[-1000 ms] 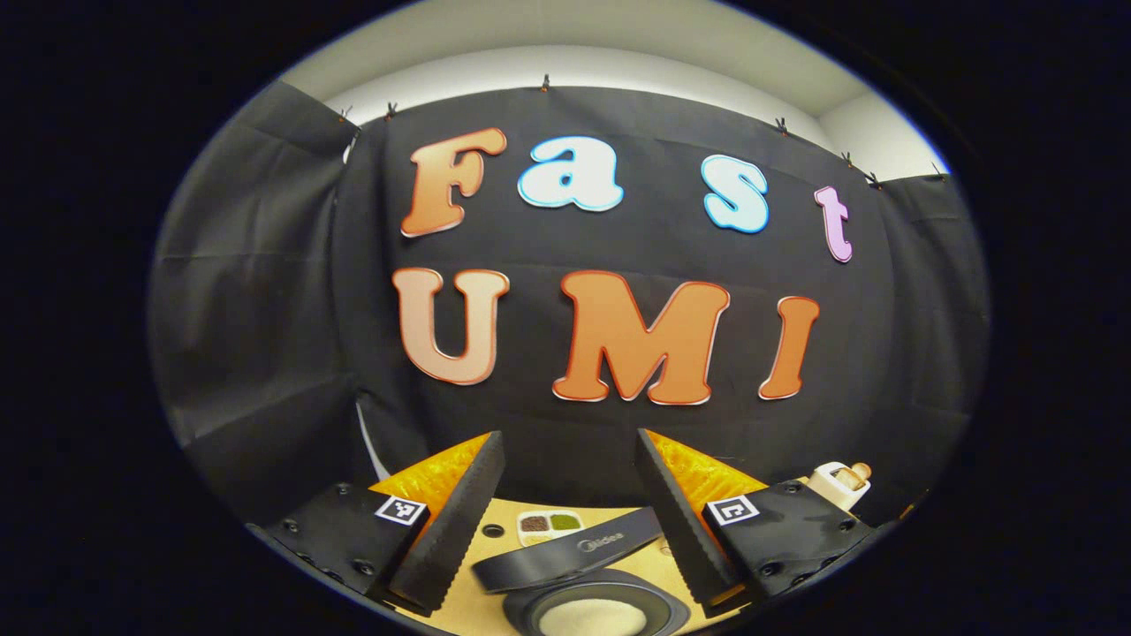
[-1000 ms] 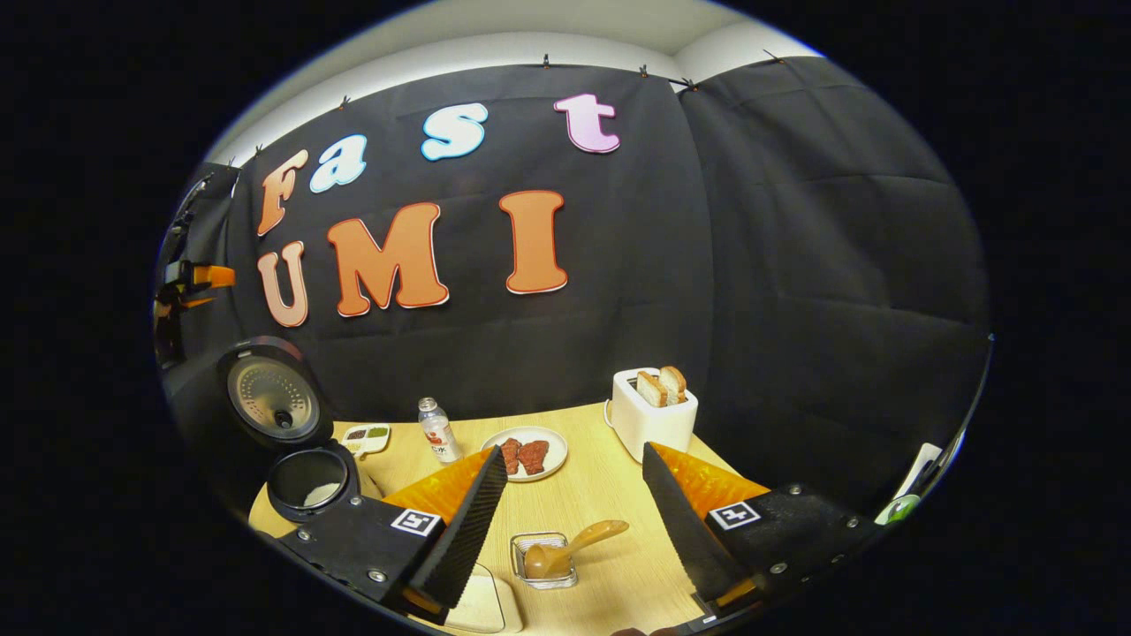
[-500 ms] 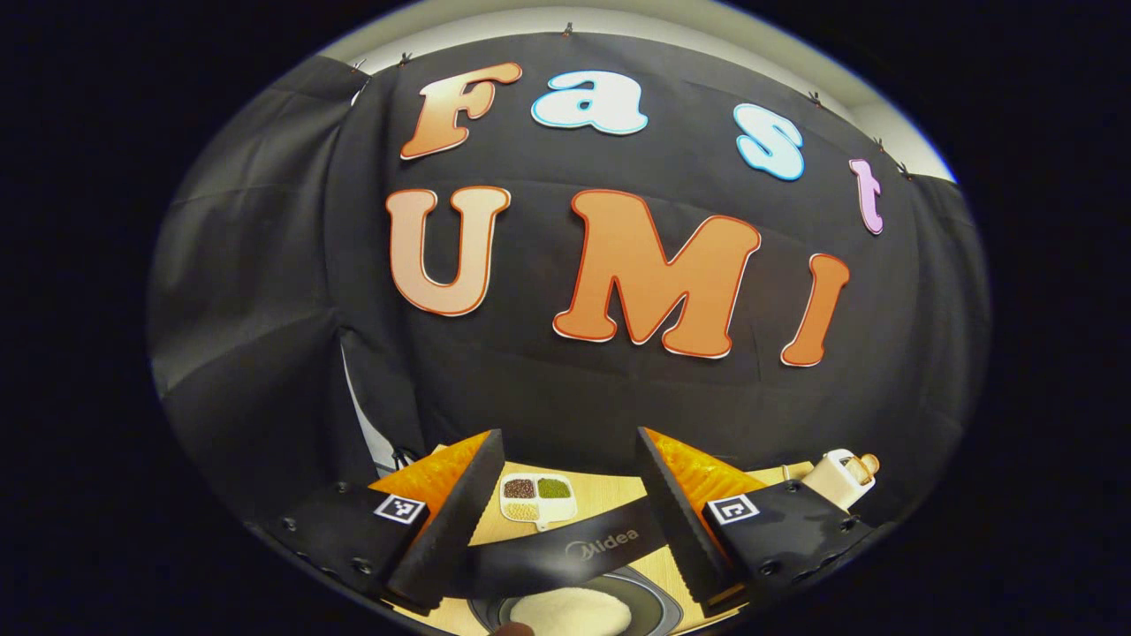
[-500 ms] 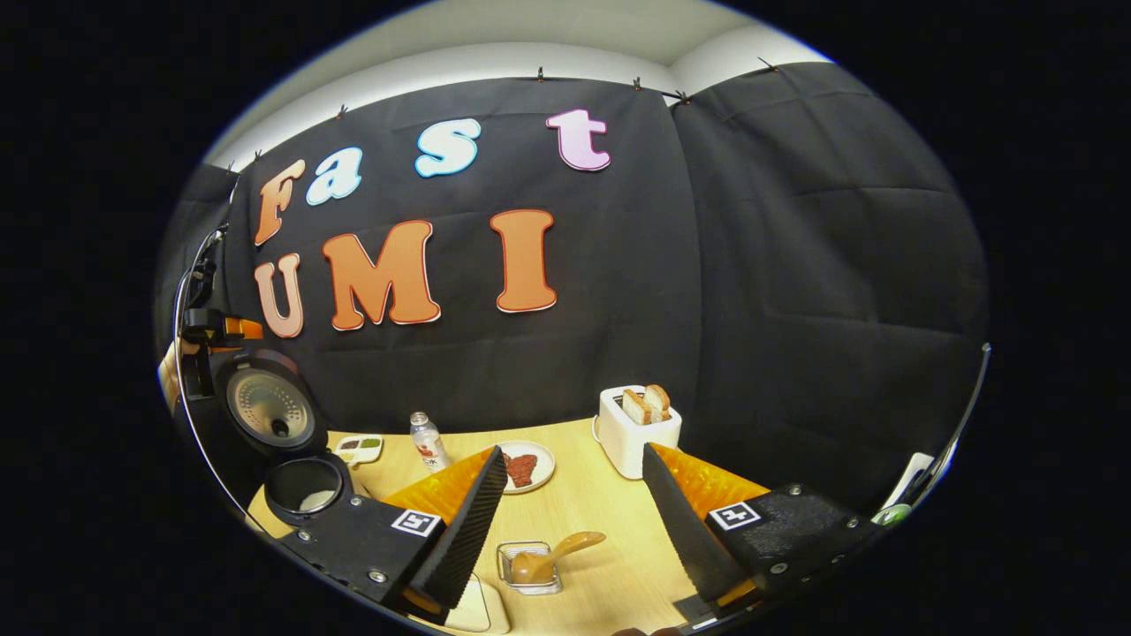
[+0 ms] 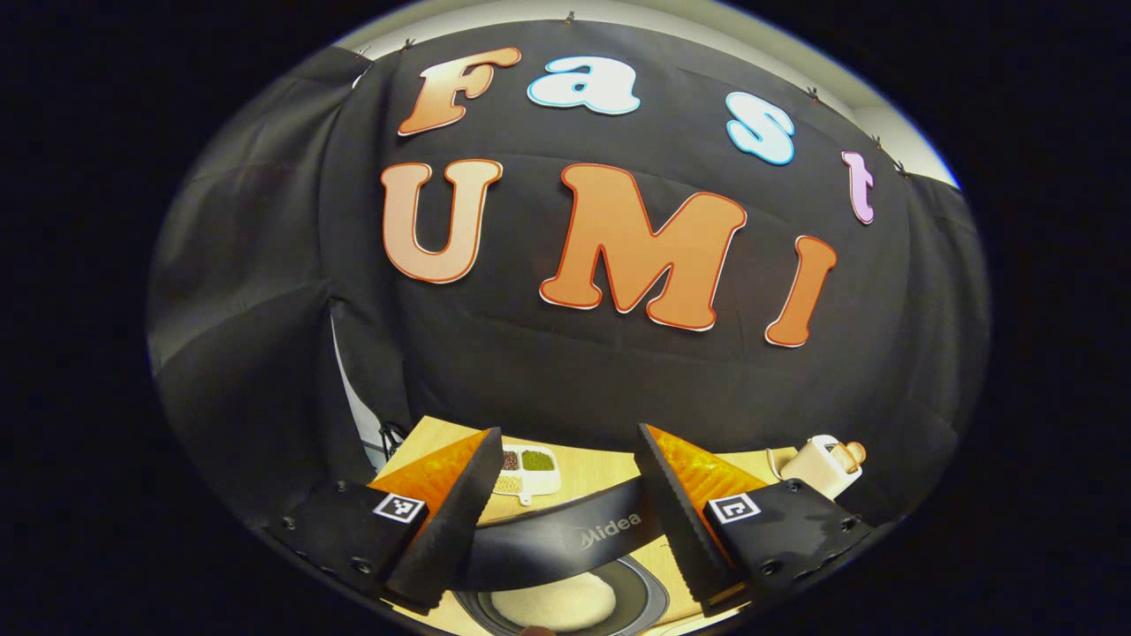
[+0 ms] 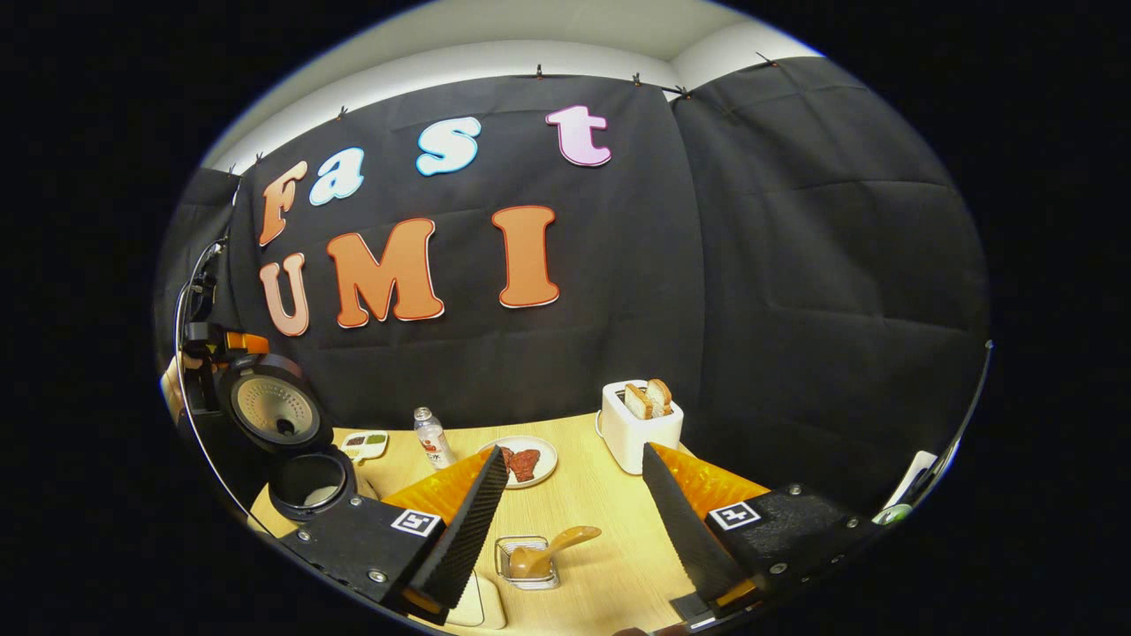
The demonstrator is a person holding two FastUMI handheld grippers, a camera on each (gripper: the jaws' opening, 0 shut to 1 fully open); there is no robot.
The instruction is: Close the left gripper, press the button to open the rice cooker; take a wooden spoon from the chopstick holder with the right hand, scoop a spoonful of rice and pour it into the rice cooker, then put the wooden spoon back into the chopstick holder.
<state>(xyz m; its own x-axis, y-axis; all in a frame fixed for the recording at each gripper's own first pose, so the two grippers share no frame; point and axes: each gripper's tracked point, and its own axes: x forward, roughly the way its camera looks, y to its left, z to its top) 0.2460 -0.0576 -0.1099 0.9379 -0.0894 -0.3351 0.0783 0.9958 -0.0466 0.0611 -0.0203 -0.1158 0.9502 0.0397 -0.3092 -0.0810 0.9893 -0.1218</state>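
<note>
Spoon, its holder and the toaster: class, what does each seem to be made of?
Spoon: apparently wood, smooth, warm brown with a soft sheen. Holder: seemingly clear glass or plastic, since the table shows through its walls. Toaster: likely white plastic or painted metal, matte, uniform.

Even overhead light, dim dark backdrop, soft shadows; strong fisheye bending at edges; sharp focus.

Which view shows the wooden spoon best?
The right gripper view: the wooden spoon lies in the clear holder on the table, between the open right gripper fingers. The left gripper view faces the rice cooker instead.
</note>
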